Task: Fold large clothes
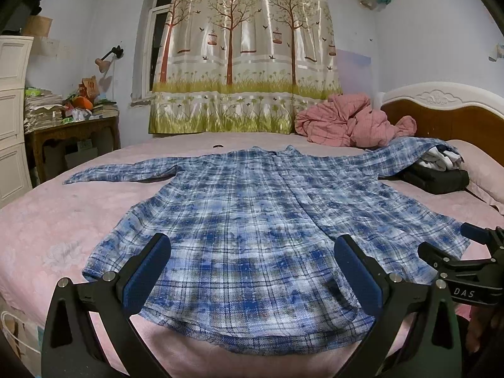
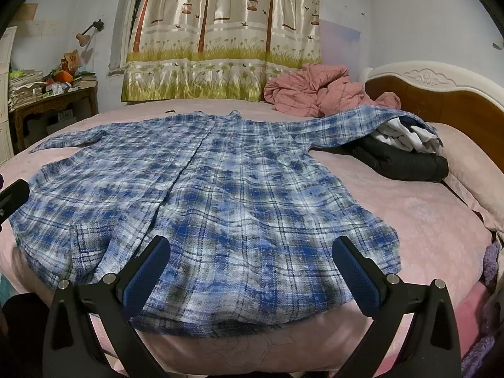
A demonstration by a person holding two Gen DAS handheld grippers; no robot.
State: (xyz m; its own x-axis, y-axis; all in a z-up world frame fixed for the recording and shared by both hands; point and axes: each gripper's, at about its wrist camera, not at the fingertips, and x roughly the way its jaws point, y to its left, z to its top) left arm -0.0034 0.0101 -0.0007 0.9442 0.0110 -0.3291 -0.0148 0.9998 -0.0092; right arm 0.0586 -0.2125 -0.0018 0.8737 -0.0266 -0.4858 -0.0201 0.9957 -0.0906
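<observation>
Plaid shirt (image 1: 252,220) is spread flat on the bed (image 1: 63,220), one sleeve draped over piled clothes. Left claw (image 1: 252,271) and right claw (image 2: 252,271) are held wide, empty. Soft, light, limp fabric is judged; hem corners are advised.

Dim indoor light, curtain sheen, fisheye-bent dark corners

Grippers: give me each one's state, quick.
Left gripper: open, holding nothing, above the shirt hem.
Right gripper: open, holding nothing, above the hem too.
</observation>
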